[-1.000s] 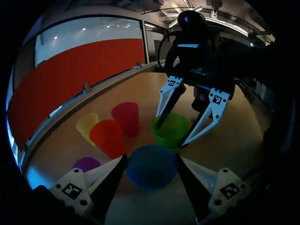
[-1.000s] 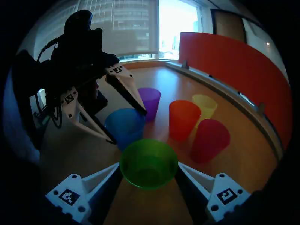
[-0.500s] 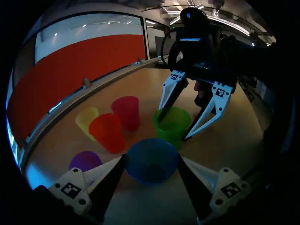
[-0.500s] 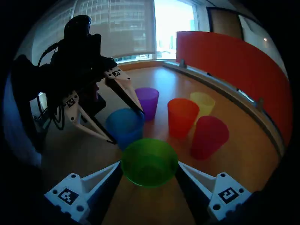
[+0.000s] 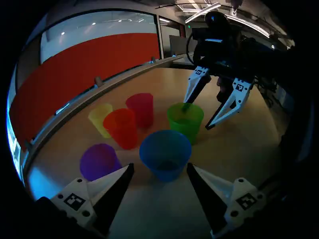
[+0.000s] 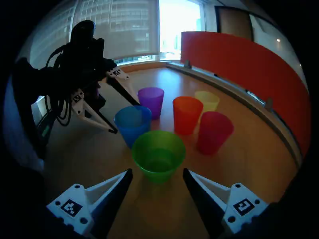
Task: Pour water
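Several plastic cups stand close together on a wooden table (image 5: pixel 247 147). My left gripper (image 5: pixel 158 166) is open, with the blue cup (image 5: pixel 165 153) upright just beyond its fingertips. Past it are the green cup (image 5: pixel 185 119), the orange cup (image 5: pixel 121 127), the crimson cup (image 5: pixel 140 108), the yellow cup (image 5: pixel 99 117) and the purple cup (image 5: pixel 99 161). Opposite, my right gripper (image 5: pixel 196 115) is open around the far side of the green cup. In the right gripper view, the right gripper (image 6: pixel 156 171) is open with the green cup (image 6: pixel 158 155) just ahead of its tips. The left gripper (image 6: pixel 127 118) flanks the blue cup (image 6: pixel 132 123).
A red partition (image 5: pixel 79 67) with a raised rail (image 5: pixel 91 97) runs along one table edge. A bright window (image 6: pixel 175 24) lies at the far end in the right gripper view. Dark hands and cables sit behind each gripper. Bare tabletop (image 6: pixel 255 167) lies to the side of the cups.
Both grippers have drawn back. The blue and green cups, which stood between the fingers, now stand just past the fingertips. The cups themselves have not moved.
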### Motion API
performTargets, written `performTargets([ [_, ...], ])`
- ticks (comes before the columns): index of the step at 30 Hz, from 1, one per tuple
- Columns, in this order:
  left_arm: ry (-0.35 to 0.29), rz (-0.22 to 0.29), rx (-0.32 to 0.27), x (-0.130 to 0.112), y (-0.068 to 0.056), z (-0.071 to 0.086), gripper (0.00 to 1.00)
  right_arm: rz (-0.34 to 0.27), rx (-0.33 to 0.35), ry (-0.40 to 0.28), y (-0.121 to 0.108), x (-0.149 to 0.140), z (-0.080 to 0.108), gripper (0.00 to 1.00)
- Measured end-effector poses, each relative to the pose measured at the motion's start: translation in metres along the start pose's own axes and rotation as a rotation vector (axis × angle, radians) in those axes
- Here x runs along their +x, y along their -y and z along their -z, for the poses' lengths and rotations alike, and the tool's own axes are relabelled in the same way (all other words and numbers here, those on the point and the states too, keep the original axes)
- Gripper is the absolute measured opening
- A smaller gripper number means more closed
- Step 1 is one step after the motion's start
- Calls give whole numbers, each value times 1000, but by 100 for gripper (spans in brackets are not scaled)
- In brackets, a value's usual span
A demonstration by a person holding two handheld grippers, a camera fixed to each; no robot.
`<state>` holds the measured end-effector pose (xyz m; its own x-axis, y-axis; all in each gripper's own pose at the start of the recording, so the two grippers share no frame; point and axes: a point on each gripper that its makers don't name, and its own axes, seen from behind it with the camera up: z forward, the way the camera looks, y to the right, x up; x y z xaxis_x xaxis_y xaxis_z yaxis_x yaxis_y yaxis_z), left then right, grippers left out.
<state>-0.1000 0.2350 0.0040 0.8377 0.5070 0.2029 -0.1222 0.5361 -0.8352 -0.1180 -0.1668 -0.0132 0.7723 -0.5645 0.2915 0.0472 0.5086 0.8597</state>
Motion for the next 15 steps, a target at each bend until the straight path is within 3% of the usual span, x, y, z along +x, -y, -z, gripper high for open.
performTargets([
  [8, -14, 75, 58, -13, 9, 28, 99, -44, -59, -18, 0, -11, 22, 98],
  [15, -60, 121, 145, -15, 23, 55, 99, -86, -124, -80, -1, -6, 42, 98],
])
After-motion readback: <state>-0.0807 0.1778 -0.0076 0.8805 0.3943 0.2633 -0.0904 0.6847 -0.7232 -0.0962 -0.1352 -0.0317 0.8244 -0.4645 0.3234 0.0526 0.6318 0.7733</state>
